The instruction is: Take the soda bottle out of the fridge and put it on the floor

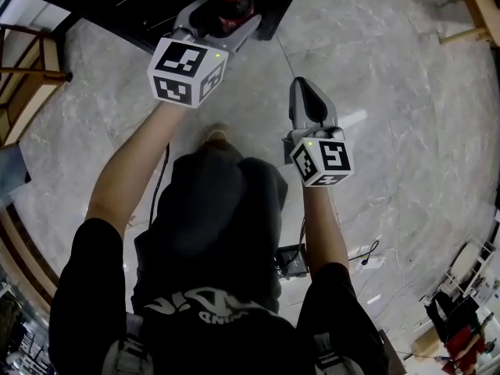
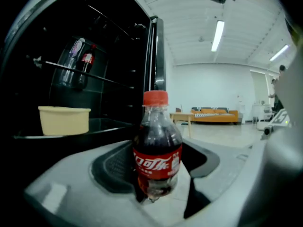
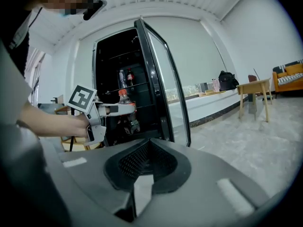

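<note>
The soda bottle (image 2: pixel 157 150), dark cola with a red cap and red label, stands upright between the pads of my left gripper (image 2: pixel 156 176), which is shut on its lower body. From the head view the bottle (image 1: pixel 231 6) sits in the left gripper (image 1: pixel 223 16) just in front of the black fridge (image 1: pixel 148 10). The right gripper view shows the held bottle (image 3: pixel 126 109) level with the open fridge (image 3: pixel 118 70). My right gripper (image 1: pixel 303 88) hangs over the marble floor (image 1: pixel 391 116), its jaws (image 3: pixel 146 164) shut with nothing in them.
Inside the fridge a yellow tub (image 2: pixel 64 119) rests on a glass shelf, and two bottles (image 2: pixel 78 63) stand on the shelf above. The glass door (image 3: pixel 163 86) stands open to the right. A wooden table (image 3: pixel 253 91) and an orange sofa (image 2: pixel 215 115) stand farther off. Cables (image 1: pixel 367 256) lie on the floor behind.
</note>
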A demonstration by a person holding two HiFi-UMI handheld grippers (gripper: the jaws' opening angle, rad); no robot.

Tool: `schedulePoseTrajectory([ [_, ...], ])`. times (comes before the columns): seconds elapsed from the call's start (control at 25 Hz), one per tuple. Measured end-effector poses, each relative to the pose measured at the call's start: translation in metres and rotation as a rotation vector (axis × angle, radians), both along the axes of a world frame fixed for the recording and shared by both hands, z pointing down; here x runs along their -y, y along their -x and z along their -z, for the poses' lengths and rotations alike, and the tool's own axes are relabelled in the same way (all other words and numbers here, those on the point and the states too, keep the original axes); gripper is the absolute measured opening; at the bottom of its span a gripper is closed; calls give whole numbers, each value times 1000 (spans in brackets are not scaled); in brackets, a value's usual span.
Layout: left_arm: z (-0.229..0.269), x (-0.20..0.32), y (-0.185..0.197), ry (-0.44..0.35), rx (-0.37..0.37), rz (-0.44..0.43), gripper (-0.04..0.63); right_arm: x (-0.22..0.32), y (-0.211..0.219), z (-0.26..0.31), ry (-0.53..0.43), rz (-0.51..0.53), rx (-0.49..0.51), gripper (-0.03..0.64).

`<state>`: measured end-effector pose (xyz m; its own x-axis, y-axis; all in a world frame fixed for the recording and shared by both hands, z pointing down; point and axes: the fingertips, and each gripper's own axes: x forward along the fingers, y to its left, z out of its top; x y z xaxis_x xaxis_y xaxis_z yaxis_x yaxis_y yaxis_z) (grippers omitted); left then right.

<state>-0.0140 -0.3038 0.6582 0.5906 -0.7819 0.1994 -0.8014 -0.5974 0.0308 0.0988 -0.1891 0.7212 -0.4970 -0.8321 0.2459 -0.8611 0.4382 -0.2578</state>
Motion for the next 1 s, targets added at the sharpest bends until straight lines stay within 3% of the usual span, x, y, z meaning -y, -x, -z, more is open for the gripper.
schedulePoseTrajectory([
  [0.32,-72,-10,-11,0,8,-27,299,-6,-6,-43,-48,-22,-9,0],
  [1.0,-154,-23,-5,35,1,-26,299,-29,-11,-53,-96,-47,-7,0],
])
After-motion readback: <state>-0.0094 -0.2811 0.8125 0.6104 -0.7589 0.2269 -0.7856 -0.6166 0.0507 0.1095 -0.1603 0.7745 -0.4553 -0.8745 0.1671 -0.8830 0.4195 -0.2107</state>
